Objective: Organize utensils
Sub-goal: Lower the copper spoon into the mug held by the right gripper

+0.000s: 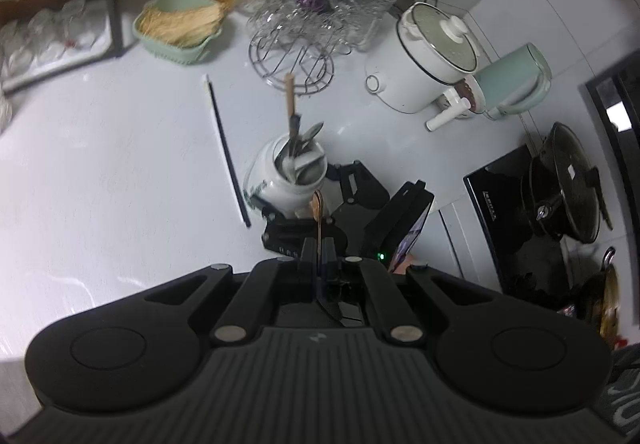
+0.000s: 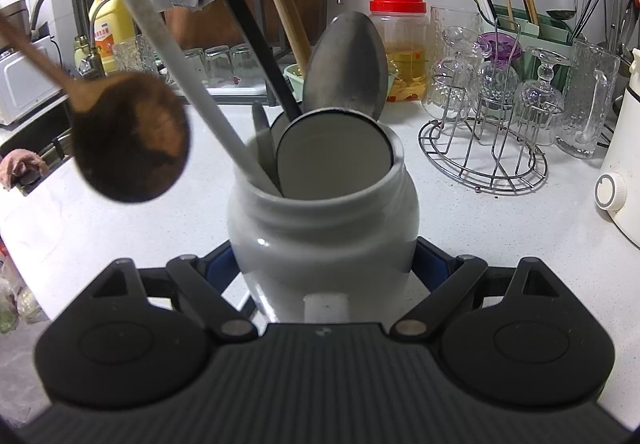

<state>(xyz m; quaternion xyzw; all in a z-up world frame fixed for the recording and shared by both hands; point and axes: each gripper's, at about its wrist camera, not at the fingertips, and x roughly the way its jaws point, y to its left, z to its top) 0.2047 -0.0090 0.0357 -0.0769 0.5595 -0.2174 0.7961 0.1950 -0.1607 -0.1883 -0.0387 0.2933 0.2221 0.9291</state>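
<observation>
**Operator:** Wooden spoon (image 2: 128,139) — location and grip?

**Technician:** Clamped by the handle in the left gripper (image 1: 318,248), jaws closed tight on it. Bowl end lowest, hanging in the air just left of the jar (image 2: 324,228) mouth, apart from the rim.

**Operator:** Jar status?

**Technician:** Upright on the white counter (image 1: 100,163), pinched at the belly by the right gripper (image 2: 324,264), one pad on each side. Already crowded: a metal spoon (image 2: 348,63) standing bowl-up at the back, a flat round white piece (image 2: 334,155) leaning across most of the mouth, a white handle (image 2: 180,55) and darker handles slanting out to the left.

**Operator:** Procedure for insertion?

**Technician:** Hold the jar firm and level. Bring the bowl over the free gap at the front of the mouth, ahead of the round piece. Tip the handle closer to vertical before lowering, to clear the slanting handles. Lower slowly; release only with the bowl well inside and the handle resting against the rim.

**Operator:** Hazards?

**Technician:** Probably levering against the white handle and tipping the jar. Afterwards, likely the dark chopstick (image 1: 228,151) lying loose on the counter.
</observation>
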